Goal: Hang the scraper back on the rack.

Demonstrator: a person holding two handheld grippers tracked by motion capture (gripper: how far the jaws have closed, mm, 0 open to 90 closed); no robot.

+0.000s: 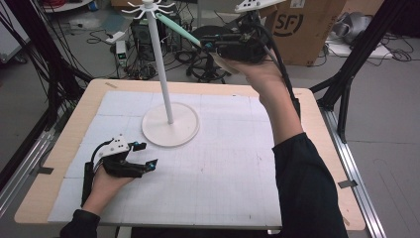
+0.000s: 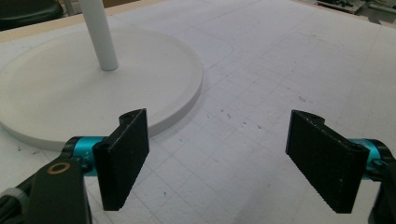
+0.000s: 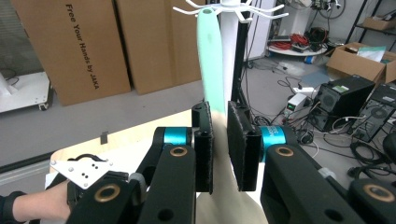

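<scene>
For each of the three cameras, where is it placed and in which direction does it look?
High view: above the table's near edge, looking forward and down at the white hook stand; both forearms show.
Left gripper view: on the left gripper, low over the mat, facing the stand's round base; open jaws show.
Right gripper view: on the right gripper, raised, facing the stand's hooks, jaws shut on a mint-green spatula with beige blade.
All three views share the stand.

— What do the person's two tools look like?

— Each is a black plastic two-jaw gripper: the left gripper, the right gripper. Flat ribbed black pads sit on turquoise metal collars, with brass-ringed screws at 6 o'clock.

— And clothing?

— Black long sleeves. A grey three-cornered plate and a thick black cable too.
</scene>
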